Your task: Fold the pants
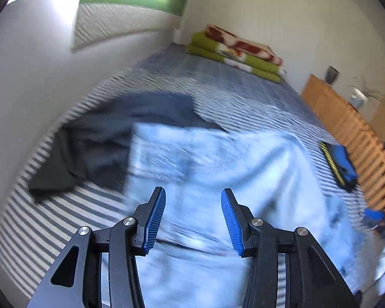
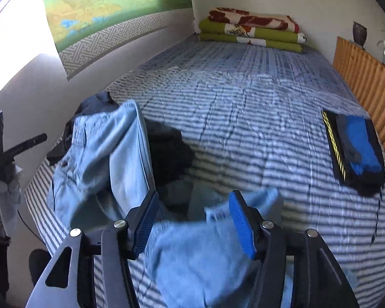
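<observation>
ribbed blue pads (image 1: pixel 155 217), left gripper (image 1: pixel 193 197) and right gripper (image 2: pixel 193 201) agape, empty, over rumpled pale denim pants (image 2: pixel 192 254)

The pants (image 2: pixel 100 159) lie on the bed (image 2: pixel 243 97), on its near left part. Under them and behind them, toward the wall, lies another piece of clothing (image 1: pixel 102 138). Your left gripper (image 1: pixel 192 218) hangs over the pants with its fingers apart and nothing between them. Your right gripper (image 2: pixel 192 218) hangs over the near end of the pants, fingers apart too. To your right, near the bed's right edge, lies a small folded pile (image 2: pixel 354 151). At the far end of the bed sits a stack of blankets (image 2: pixel 251 29). A slatted rail (image 2: pixel 367 77) runs along the bed's right side.
</observation>
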Motion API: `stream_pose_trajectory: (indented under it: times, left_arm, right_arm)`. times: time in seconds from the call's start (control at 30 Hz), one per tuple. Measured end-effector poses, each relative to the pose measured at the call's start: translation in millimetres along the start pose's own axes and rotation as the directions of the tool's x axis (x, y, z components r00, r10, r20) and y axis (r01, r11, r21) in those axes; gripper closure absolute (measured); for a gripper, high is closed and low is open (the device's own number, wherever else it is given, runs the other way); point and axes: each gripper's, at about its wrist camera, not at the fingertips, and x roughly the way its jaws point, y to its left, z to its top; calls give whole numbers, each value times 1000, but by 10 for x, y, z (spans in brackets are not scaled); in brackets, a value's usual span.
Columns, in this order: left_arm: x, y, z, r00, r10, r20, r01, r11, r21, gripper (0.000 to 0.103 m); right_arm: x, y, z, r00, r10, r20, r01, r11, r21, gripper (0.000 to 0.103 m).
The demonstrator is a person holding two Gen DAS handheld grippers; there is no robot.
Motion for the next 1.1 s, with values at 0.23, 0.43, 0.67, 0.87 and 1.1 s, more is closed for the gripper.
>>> stream_pose_trajectory:
  times: [0.23,0.43,0.67,0.87,1.1]
  left_arm:
    - [732,-1137,-413,957,-199,-214,218,973,72,54]
    - [910,-1519,-553,958,-157,-238,193,972,134,54]
    - [998,-1616,-561,957,-152,-249,190,972,135,54]
    - [1042,-1920,-539,943,-198,-269,239,963,127,40]
    - [1278,-2064,-537,951,-130,-280,172,977,129,39]
  right_arm:
    - [561,106,-678,980,-132,-150,132,991,-11,54]
    - [229,-393,-639,998,-13,-64,24,986,164,99]
    - [-270,-1667,-903,964,-245,-100,264,862,433,97]
    - [-526,-2149,-1342,941,-302,-153,337,809,482,85]
    - [-490,-1177,-1302,997,-39,-73,54,974,221,55]
